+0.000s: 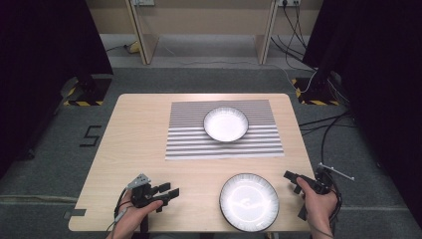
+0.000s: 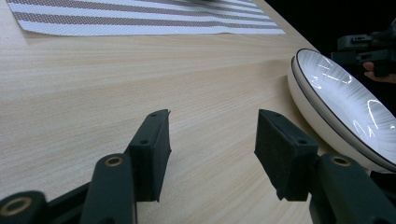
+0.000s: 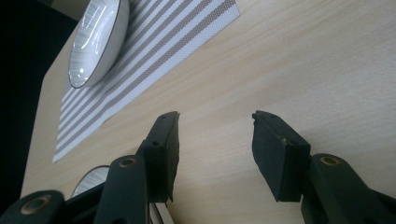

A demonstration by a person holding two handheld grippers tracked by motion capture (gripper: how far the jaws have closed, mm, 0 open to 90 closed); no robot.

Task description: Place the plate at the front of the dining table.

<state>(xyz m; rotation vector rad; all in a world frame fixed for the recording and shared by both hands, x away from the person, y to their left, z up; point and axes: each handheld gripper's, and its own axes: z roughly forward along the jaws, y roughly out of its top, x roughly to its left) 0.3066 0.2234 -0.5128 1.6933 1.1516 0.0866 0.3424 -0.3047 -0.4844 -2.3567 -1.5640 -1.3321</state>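
Observation:
A white bowl [image 1: 225, 124] with a dark rim sits on a striped placemat [image 1: 224, 130] in the middle of the wooden table [image 1: 144, 129]. A white ribbed plate [image 1: 249, 201] with a dark rim lies near the front edge. My left gripper [image 1: 171, 191] rests low on the table left of the plate and points right toward it, open and holding nothing [image 2: 212, 135]. The plate [image 2: 345, 107] lies just right of its jaws. My right gripper [image 1: 292, 180] is at the plate's right side, open with nothing between its jaws [image 3: 215, 140], which point toward the bowl [image 3: 98, 42] and the placemat [image 3: 154, 60].
Bare wood lies between the placemat and the plate. A grey carpeted floor [image 1: 199, 79] surrounds the table, with cables [image 1: 326, 129] trailing at the right and stand feet marked in yellow and black [image 1: 82, 102] at both far corners. Dark curtains hang on both sides.

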